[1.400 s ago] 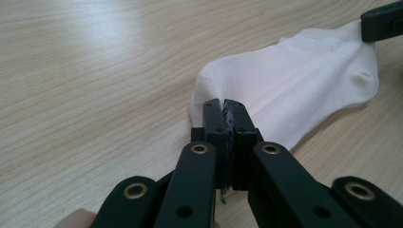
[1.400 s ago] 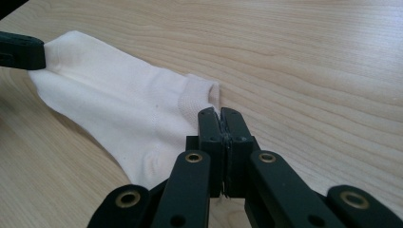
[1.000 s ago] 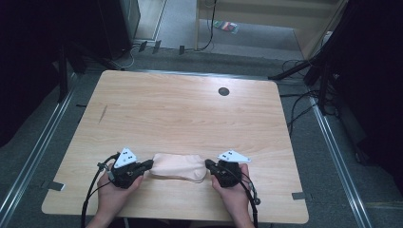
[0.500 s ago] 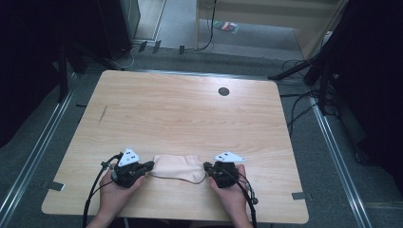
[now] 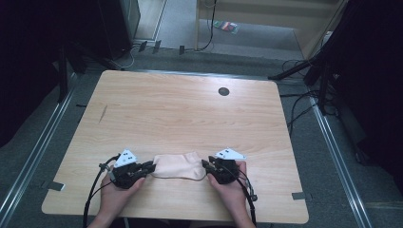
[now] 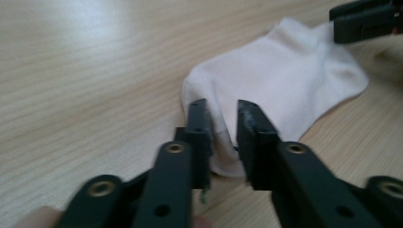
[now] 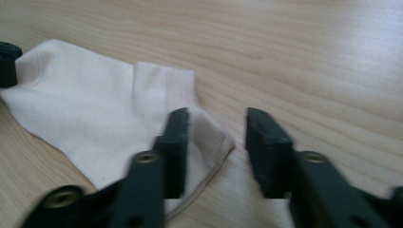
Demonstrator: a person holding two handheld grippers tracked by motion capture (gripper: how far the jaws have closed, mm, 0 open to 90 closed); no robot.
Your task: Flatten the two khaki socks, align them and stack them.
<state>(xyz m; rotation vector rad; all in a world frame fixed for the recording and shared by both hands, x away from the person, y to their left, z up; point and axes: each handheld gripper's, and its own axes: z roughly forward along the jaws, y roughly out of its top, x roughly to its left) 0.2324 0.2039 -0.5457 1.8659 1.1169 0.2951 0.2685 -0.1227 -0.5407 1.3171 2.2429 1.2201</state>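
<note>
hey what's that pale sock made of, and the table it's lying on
Sock: soft knitted fabric, probably cotton blend; matte cream, ribbed cuff, limp folds. Table: light wood-grain top, smooth with a slight sheen; likely laminate or veneer, though the look leaves that open.

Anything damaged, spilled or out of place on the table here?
Nothing stands out. The pale sock lies flat on the table between the left gripper and the right gripper, whose jaws have just been opening off its ends.
</note>
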